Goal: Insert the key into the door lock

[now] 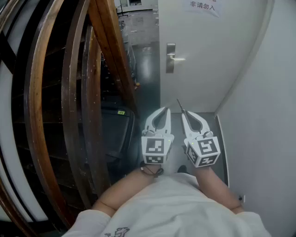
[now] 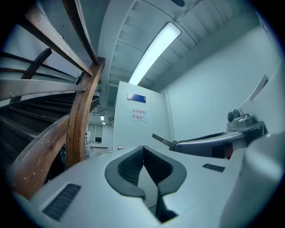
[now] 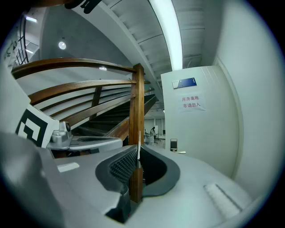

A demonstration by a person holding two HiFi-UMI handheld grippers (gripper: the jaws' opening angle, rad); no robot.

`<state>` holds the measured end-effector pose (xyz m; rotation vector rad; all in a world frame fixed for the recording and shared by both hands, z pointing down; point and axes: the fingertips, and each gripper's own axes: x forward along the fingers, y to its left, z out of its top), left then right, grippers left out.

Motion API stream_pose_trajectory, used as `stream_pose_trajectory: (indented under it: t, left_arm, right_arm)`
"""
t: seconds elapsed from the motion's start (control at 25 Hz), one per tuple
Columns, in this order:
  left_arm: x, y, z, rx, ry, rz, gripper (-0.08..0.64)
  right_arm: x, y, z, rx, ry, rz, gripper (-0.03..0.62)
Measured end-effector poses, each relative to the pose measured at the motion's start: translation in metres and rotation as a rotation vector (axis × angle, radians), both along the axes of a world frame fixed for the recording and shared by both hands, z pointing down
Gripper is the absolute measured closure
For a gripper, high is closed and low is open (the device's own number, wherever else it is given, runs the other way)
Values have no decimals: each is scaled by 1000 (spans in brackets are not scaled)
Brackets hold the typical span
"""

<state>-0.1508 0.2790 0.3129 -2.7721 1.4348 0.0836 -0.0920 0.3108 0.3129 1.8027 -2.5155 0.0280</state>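
Observation:
A thin metal key (image 1: 179, 104) sticks forward out of my right gripper (image 1: 184, 113), whose jaws are shut on it. In the right gripper view the key blade (image 3: 139, 144) stands on edge between the pads of the right gripper (image 3: 137, 156). My left gripper (image 1: 163, 110) is held just left of it, shut and empty; the left gripper (image 2: 143, 148) shows its pads pressed together. The white door (image 1: 203, 55) is some way ahead. It carries a silver lock plate (image 1: 170, 57) with a lever handle, also seen small in the distance as the lock plate (image 3: 173, 144).
A curved wooden stair railing (image 1: 69, 106) fills the left side, and its post (image 3: 137, 111) is close by. A white wall (image 1: 263, 120) closes the right. A paper sign (image 1: 202, 5) with red print hangs on the door. A dark bin-like object (image 1: 115, 132) stands below the railing.

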Motion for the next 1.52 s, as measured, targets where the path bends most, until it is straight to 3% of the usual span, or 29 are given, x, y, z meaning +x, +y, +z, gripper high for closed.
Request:
stream_pose_trajectory:
  t: [0.44,0.8,1.24,1.52]
  left_arm:
    - [-6,-4,11,-18,-7,3,554]
    - [4,-35,17,-31,-14,-5,554]
    - [40,-135,36,-46,-37,-56,554]
    - [81,-219,42,-73,-48,-103,554]
  right_arm:
    - [-6,-2,6,3,-20,-7,566]
    - [6,-35,9,1,-31,-11,566]
    - [46,-139,27,-17,-50,-62,566]
    - [95,-227,35,-53,-64,-100,566]
